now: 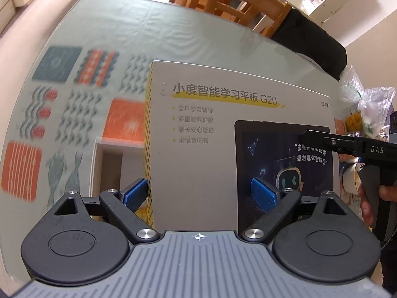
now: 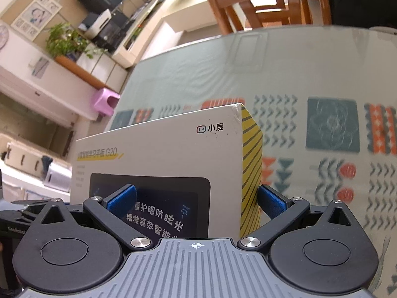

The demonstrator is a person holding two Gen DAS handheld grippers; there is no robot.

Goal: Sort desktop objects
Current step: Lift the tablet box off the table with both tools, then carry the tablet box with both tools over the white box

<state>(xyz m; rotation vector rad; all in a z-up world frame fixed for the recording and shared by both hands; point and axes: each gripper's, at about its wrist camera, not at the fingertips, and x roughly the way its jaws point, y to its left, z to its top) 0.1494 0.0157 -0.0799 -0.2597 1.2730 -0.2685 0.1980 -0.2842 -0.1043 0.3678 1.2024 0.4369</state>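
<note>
A large white tablet box (image 1: 211,149) with yellow striped sides and a printed tablet picture fills the left wrist view. It stands tilted above the patterned tablecloth (image 1: 62,99). My left gripper (image 1: 198,193) grips it, one blue pad behind the yellow side and the other on the printed face. The right gripper (image 1: 322,140) reaches in from the right, held by a hand, with its black finger on the face. In the right wrist view the box (image 2: 173,149) sits between the right gripper's (image 2: 196,201) pads (image 2: 121,198), one on the face and one behind the striped side.
An open white tray (image 1: 106,164) lies under the box's left edge. Plastic bags (image 1: 367,104) and a cup (image 1: 349,178) crowd the table's right side. A wooden chair (image 1: 230,2) with a dark garment (image 1: 310,42) stands at the far edge. A purple stool (image 2: 105,100) sits on the floor.
</note>
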